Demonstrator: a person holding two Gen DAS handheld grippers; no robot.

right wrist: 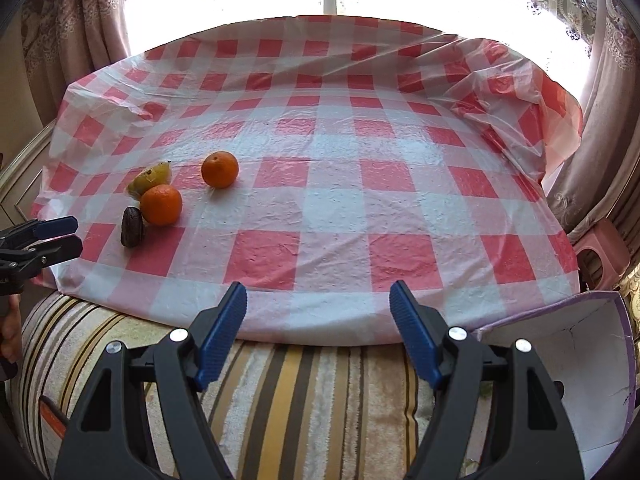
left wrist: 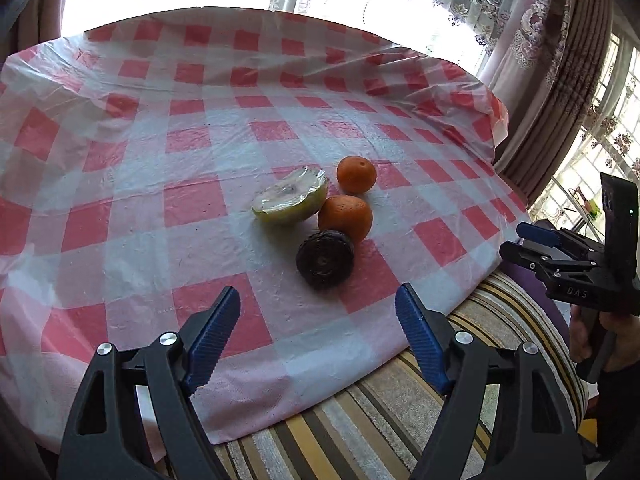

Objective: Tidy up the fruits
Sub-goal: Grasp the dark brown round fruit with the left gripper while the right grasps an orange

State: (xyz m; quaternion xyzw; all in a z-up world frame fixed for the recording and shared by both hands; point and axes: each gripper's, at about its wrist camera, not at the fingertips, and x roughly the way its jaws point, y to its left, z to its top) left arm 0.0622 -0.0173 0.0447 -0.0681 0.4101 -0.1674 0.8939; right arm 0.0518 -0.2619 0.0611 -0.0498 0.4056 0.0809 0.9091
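Four clustered fruits on checked tablecloth

Home: floral curtains, checked tablecloth

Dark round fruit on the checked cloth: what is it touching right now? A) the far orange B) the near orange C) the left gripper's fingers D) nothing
B: in the left wrist view the dark round fruit sits against the near orange, while the far orange stands apart and the left gripper is open, short of it.
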